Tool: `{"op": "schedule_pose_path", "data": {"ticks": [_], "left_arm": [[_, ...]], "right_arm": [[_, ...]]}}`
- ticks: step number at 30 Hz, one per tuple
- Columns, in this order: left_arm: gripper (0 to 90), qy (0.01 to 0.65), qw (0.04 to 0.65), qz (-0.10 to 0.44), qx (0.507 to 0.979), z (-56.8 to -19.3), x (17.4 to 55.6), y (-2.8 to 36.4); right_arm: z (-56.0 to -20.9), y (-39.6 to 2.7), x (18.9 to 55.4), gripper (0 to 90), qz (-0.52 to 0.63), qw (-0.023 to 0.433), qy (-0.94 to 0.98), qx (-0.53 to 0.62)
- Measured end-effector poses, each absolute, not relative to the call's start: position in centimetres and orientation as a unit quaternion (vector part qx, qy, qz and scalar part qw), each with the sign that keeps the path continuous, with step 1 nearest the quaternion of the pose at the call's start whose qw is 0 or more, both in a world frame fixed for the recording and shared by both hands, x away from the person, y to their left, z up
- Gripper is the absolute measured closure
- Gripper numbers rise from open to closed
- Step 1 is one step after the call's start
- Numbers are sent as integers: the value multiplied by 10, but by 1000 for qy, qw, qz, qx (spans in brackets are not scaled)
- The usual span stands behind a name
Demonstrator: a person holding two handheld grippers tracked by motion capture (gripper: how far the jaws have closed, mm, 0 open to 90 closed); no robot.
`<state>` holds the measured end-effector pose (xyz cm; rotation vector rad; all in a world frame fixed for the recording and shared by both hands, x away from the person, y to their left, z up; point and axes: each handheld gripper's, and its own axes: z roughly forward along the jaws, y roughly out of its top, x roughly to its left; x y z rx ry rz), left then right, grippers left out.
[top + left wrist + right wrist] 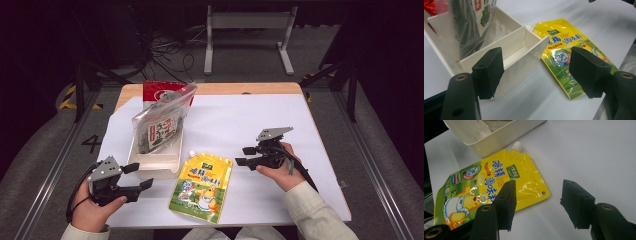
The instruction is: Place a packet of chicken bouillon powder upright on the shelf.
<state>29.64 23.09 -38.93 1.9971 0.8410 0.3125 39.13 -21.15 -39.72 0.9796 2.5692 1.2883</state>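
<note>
A yellow spouted pouch (202, 187) (564, 50) (486, 185) lies flat on the white sheet near the table's front edge. To its left stands a white divided box (157, 165) (514, 45) (499, 137), with a clear bag of dark green contents (160, 125) (469, 25) leaning in its far compartment. My left gripper (140, 176) (537, 72) is open just left of the box's near corner, with nothing between its pads. My right gripper (243, 155) (539, 205) hovers open to the right of the pouch, pointing towards its top corner, and holds nothing.
A red packet (155, 90) (429, 6) stands behind the box at the back left. A white sheet (260, 115) covers most of the wooden table. Beyond the table are a metal frame (247, 20) and loose cables (165, 50) on the floor.
</note>
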Motion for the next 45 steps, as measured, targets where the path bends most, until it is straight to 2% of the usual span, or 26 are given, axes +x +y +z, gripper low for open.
{"op": "schedule_pose_path", "data": {"ticks": [9,21,34,42,45], "left_arm": [[333,331,442,86,829,-406,299,213],[360,323,430,57,841,-424,304,194],[477,306,398,14,864,-441,308,177],[511,293,368,-11,882,-452,309,168],[499,291,369,-17,883,-453,309,166]], "right_arm": [[-404,-201,391,473,414,56,852,315],[-420,-183,398,365,400,29,853,335],[-435,-172,411,301,387,15,851,355],[-445,-166,416,273,378,5,852,362],[-448,-162,416,263,375,-2,855,360]]}}
